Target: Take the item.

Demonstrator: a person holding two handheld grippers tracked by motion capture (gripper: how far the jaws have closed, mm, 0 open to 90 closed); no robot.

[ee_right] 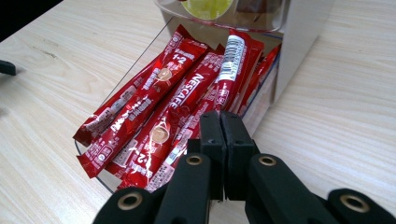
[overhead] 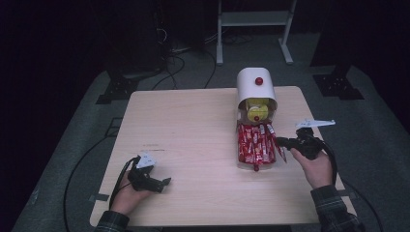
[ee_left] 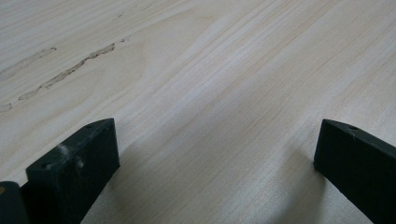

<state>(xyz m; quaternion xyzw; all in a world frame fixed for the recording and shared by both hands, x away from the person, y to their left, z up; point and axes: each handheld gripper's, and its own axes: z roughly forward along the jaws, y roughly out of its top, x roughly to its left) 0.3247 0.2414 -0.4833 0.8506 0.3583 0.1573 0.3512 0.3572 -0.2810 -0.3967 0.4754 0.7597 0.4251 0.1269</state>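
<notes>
Resting low on the table [overhead: 193,140], the left hand-held gripper [overhead: 167,182] gapes wide.

Dark surroundings, evenly lit table [overhead: 193,125], soft shadows, slightly blurry frames

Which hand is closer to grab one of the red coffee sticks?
The right. Its tool sits right beside the red coffee sticks in their clear tray, jaws together. The left tool rests far away on the bare table, jaws wide apart.

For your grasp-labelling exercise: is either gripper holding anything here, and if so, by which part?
Neither holds anything. The left gripper is open over bare table; the right gripper has its jaws shut empty, just before the red sachets.
</notes>
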